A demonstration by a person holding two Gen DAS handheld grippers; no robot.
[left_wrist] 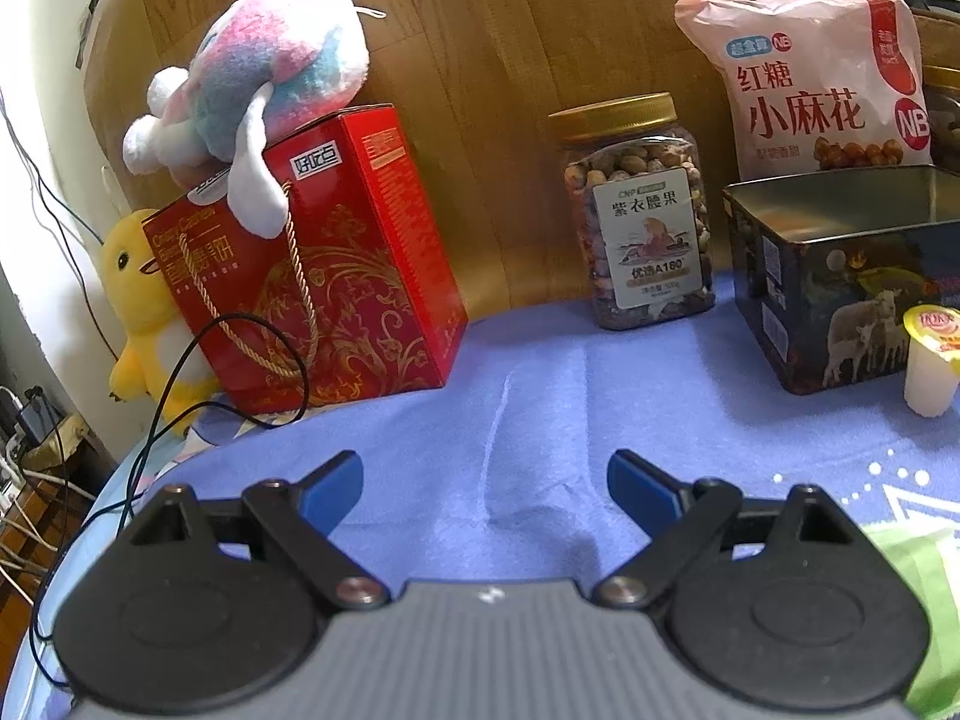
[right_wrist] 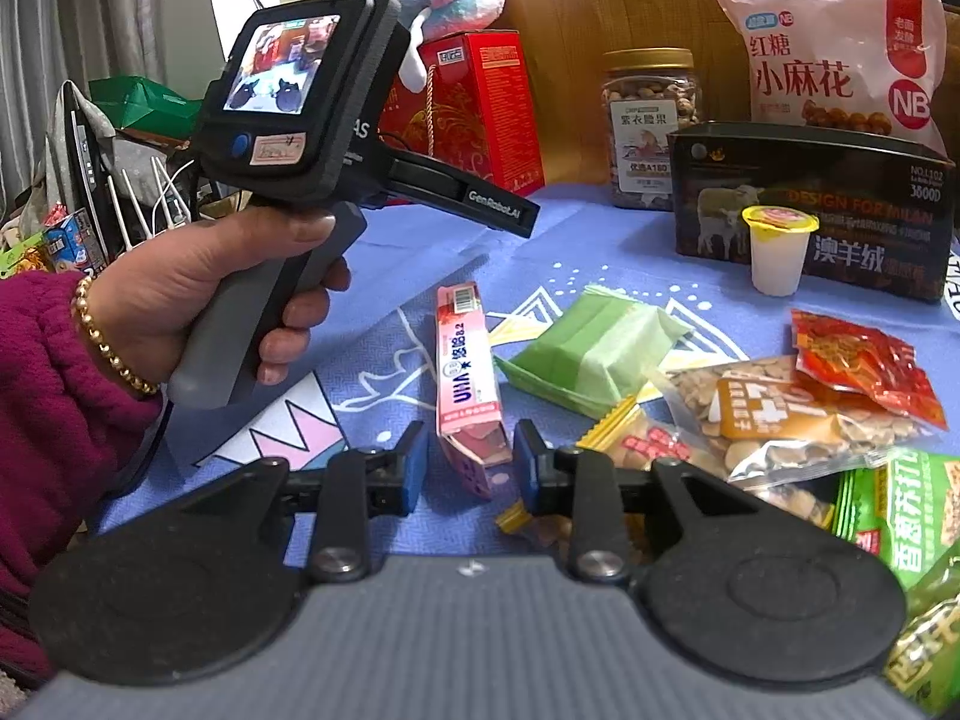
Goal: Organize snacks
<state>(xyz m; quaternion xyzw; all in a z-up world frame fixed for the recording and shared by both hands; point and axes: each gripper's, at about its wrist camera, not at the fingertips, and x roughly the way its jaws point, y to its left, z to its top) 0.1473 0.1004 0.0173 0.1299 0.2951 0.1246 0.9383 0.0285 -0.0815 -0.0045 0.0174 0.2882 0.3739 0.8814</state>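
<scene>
right gripper (right_wrist: 471, 468) sits low w/ fingers part open astride the near end of the pink candy box (right_wrist: 467, 375), not yet pinching, prob lining up a grab. left gripper (left_wrist: 485, 489) hovers wide open, empty, over blue surface (left_wrist: 540, 372). open tin (right_wrist: 810, 204) waits behind, likely the drop spot.

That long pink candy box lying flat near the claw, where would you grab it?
Grab the pink candy box across its narrow width at the near end, coming from above. It lies flat and long, pointing away, and the right claw already has that end between its open fingers.
</scene>
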